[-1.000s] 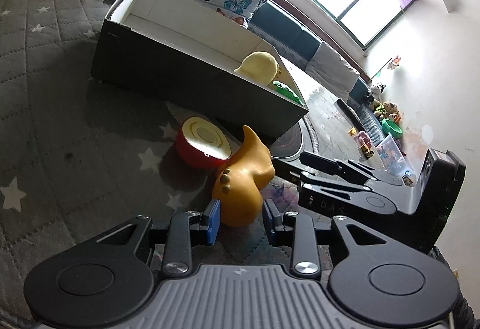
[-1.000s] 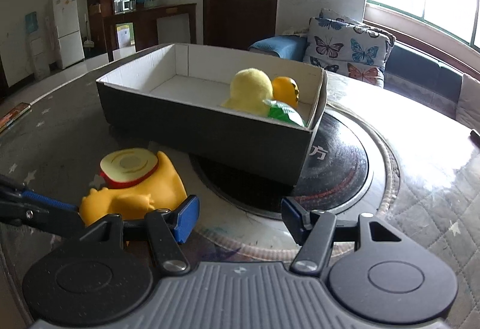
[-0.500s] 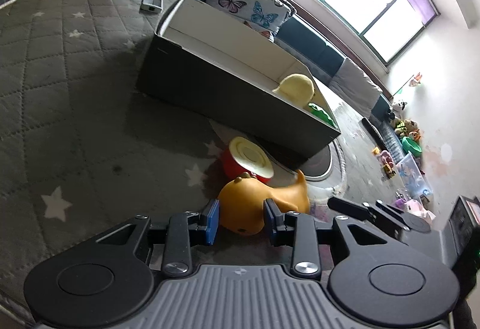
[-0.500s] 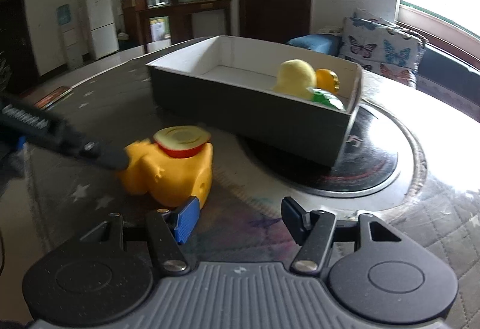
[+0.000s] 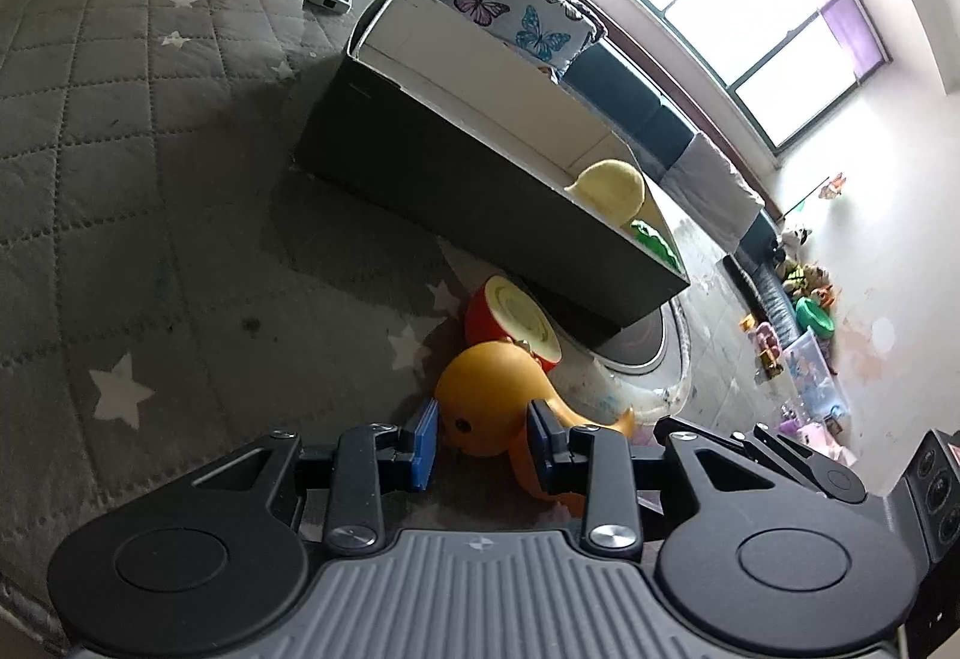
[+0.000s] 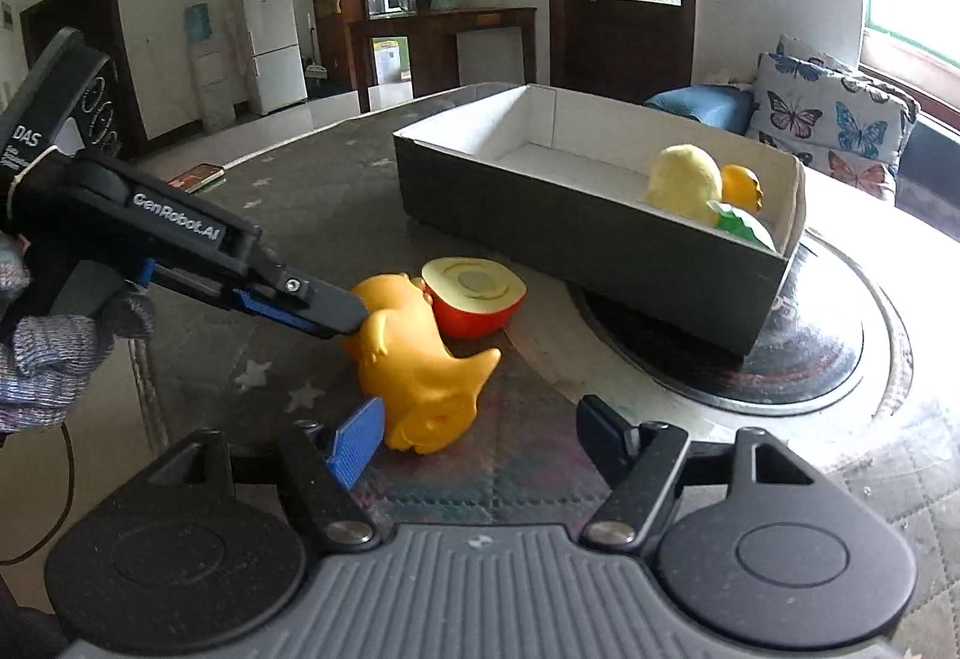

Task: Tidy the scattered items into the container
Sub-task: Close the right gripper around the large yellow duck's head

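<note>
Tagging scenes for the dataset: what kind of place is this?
Most likely a home living room: a sofa with butterfly cushions under a window, a fridge in the background, and children's toys along the wall.
</note>
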{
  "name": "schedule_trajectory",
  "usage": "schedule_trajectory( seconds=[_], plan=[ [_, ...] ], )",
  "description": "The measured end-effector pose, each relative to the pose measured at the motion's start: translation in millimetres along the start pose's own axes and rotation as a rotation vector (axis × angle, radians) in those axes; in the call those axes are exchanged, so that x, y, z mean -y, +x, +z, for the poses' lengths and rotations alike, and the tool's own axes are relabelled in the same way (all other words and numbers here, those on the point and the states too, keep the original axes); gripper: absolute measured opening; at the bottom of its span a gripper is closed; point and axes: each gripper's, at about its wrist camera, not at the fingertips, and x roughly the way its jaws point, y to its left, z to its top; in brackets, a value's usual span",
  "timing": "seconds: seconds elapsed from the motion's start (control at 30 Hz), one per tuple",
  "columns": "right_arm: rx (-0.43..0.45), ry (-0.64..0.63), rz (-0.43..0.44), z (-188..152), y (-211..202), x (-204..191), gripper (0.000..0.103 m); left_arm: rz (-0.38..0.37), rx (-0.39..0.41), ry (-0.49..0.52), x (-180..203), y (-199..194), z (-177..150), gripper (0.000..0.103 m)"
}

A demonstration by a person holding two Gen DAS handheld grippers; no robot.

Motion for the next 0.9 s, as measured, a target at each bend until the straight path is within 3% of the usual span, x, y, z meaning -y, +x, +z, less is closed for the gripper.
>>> schedule_trajectory(
  seconds=[0.27, 0.5, 0.67, 0.9],
  plan=[
    [0.001, -0.074, 0.006, 14.7, 16.9, -14.3, 0.073, -0.013, 0.009, -0.023, -3.3, 1.0, 2.1, 0.035],
    [-0.039, -0.051, 0.031, 13.9, 35.8, -14.7, 0.071, -0.027, 0.007, -0.034, -7.1, 1.5, 2.0, 0.036],
    [-0.052, -0.014, 0.041, 8.8, 40.5, -15.0, 0.056, -0.033, 0.02, -0.044, -7.8, 0.6, 1.8, 0.036],
    [-0.057, 0.002, 0.041, 4.1, 42.8, -16.0, 0.052, -0.031, 0.03, -0.017, -5.3, 1.9, 2.5, 0.037]
  ],
)
